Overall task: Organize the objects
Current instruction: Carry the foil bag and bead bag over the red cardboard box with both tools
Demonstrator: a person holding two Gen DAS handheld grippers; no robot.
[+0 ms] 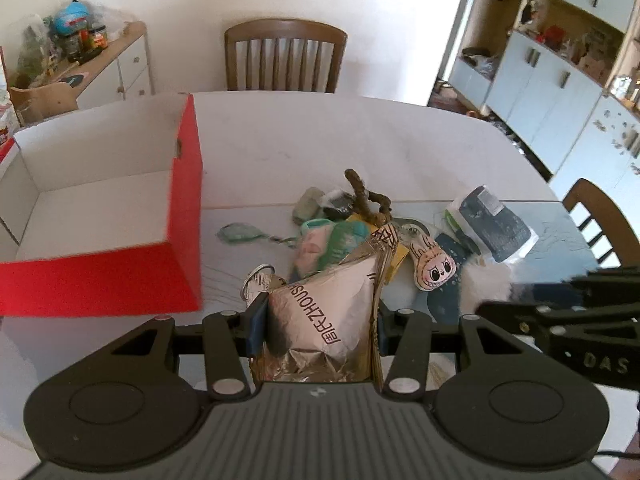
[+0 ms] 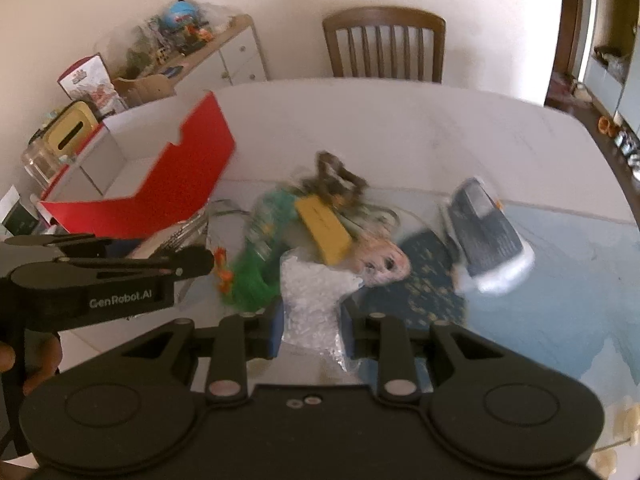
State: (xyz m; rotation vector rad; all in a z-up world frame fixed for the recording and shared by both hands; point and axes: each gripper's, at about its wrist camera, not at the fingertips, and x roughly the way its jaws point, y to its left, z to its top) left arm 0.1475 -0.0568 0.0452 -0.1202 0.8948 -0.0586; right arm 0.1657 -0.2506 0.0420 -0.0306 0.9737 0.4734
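Pinching crinkled foil pouch [image 1: 320,312] in left hand-held gripper [image 1: 318,328], right hand-held gripper [image 2: 312,330] clamping clear lumpy bag [image 2: 312,300]

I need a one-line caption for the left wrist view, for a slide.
Left gripper shut on a silver foil packet above a cluttered white table, beside an open red box.

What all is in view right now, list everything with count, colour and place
Box: one, red outside, white inside, open, table's left.
Foil packet: one, silver, between the left claw's pads.
Clear bag: one, see-through, white bits, in the right claw.
Doll-face charm: one, pinkish, in the pile.
Yellow block: one, pile centre.
Dark pouch: one, navy, in clear wrap, table's right.
Chair: one, brown, far side.
Table: one, white.
Left claw: black, closed on packet.
Right claw: black, closed on bag.
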